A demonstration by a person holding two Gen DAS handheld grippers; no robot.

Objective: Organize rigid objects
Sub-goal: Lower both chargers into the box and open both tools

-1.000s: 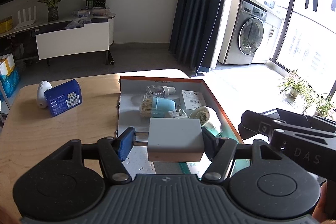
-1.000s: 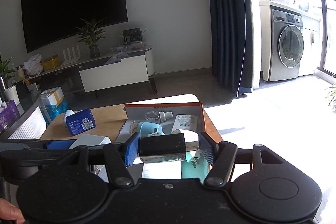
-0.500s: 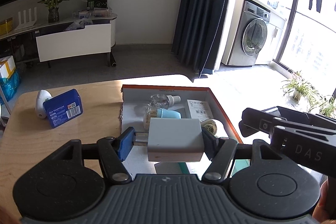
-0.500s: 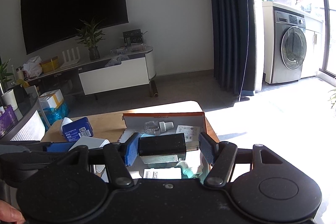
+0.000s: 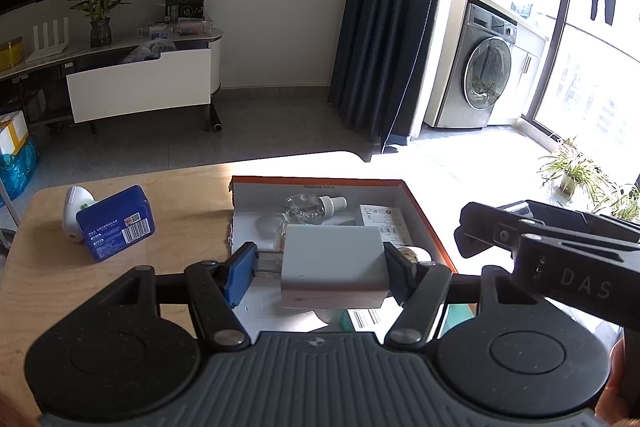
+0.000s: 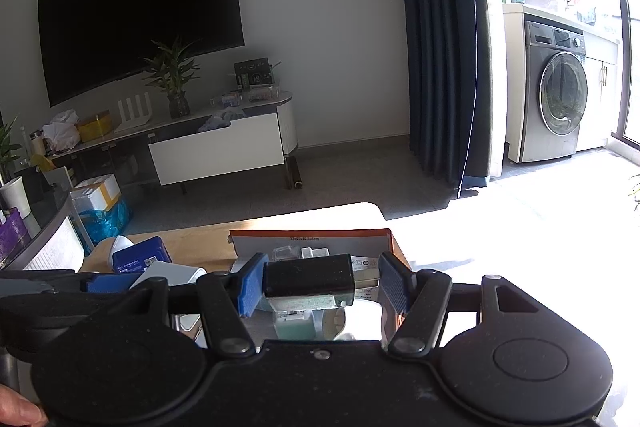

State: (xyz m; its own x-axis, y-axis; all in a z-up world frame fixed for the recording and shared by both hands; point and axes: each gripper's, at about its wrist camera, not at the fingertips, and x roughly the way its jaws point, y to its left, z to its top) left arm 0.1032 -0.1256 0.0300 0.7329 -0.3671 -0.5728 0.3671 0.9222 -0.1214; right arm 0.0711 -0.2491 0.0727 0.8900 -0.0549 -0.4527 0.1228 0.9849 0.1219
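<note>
The left hand-held gripper (image 5: pixel 320 267) is clamping a white charger (image 5: pixel 334 269) by its prongs and far side, holding it raised over the near part of an orange-rimmed box (image 5: pixel 424 215) on the table (image 5: pixel 180 223). Beyond it in the box are lying a clear dropper bottle (image 5: pixel 310 206) and a small white carton (image 5: pixel 382 223). To its left, a blue tin (image 5: pixel 116 223) is leaning against a white dispenser (image 5: pixel 74 207). The right hand-held gripper (image 6: pixel 320 283) is gripping a black charger (image 6: pixel 308 279) above the same box (image 6: pixel 312 241), with its metal prongs touching the right finger.
</note>
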